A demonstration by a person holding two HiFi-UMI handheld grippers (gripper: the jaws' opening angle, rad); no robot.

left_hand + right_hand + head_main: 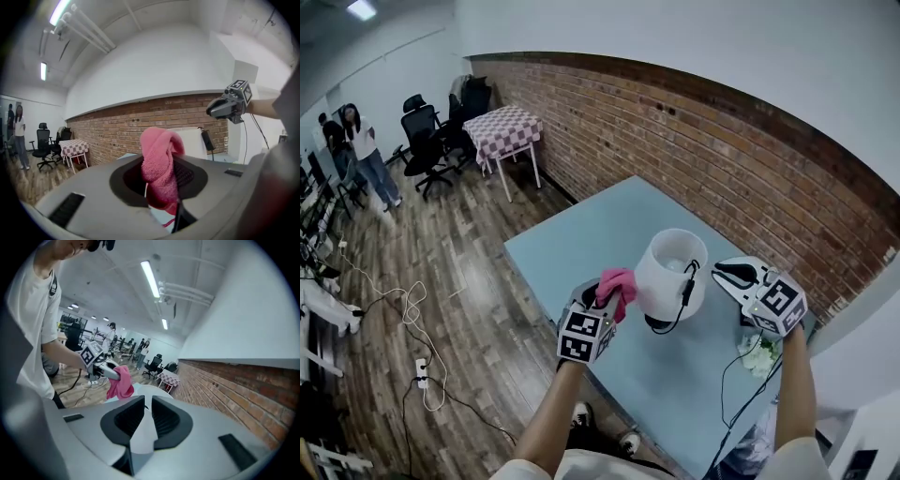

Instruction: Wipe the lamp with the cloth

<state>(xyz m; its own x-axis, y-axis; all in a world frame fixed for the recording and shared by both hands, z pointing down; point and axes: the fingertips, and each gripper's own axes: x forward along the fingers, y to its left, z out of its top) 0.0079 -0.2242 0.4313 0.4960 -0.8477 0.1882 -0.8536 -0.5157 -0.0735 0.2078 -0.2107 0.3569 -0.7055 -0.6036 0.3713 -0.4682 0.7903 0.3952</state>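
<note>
pink cloth (pixel 617 286) bunched, clenched in the left gripper's (pixel 596 294) fingers, held above the pale blue bench (pixel 572 253), just beside the shade of the white lamp (pixel 670 272); contact unclear. lamp upright on bench. right gripper (pixel 731 274) just right of lamp, fingers slightly parted, empty. brick wall (pixel 722 150) behind.

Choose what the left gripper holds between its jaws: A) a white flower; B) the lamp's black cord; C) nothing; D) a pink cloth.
D: in the left gripper view, the left gripper is shut on the pink cloth, which bunches up above its jaws.
</note>
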